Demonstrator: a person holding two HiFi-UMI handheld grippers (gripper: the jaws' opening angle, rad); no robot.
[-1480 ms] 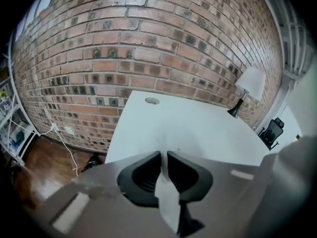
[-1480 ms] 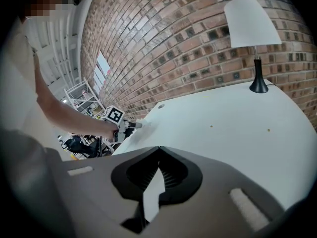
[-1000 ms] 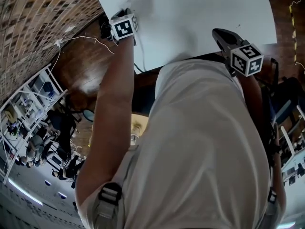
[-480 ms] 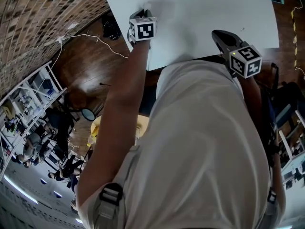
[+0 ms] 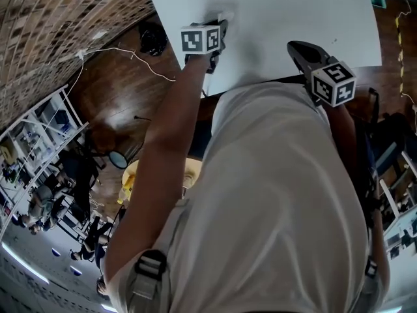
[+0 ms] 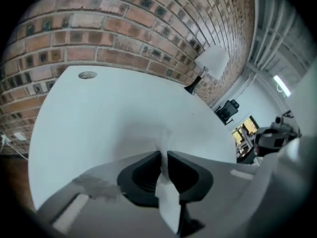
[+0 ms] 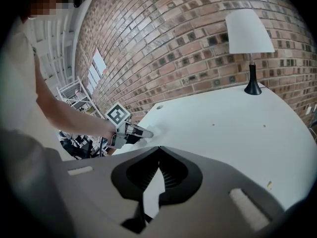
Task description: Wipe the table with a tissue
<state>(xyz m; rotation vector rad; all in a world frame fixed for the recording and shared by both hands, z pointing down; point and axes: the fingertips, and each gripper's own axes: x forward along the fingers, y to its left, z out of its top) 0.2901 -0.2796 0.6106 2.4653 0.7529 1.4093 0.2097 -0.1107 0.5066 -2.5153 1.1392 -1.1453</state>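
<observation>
Now a person stands over a smooth white surface (image 5: 293,12), holding grey-and-black two-jawed tongs in each hand. The left tongs (image 5: 223,26), upper centre-left in the head view, are clamped on a crumpled white paper tissue (image 6: 167,197). Their pads sit almost together with the tissue pinched between them. The tissue's free end spreads past the tips and presses onto the surface, close to the edge at the left of the head view.

The right tongs (image 7: 158,150) are closed with nothing in them. They are held over the near edge, upper right in the head view, well apart from the tissue. A white-shaded lamp with a black base (image 7: 250,29) stands at the far side, before a red brick wall (image 7: 188,38).

Judging by this, the wiping step itself is in hand. The next move seems to call for drawing the tissue across the bare stretch toward the middle, pressing down lightly and keeping the pinch firm. Thin paper could slip free or tear.
</observation>
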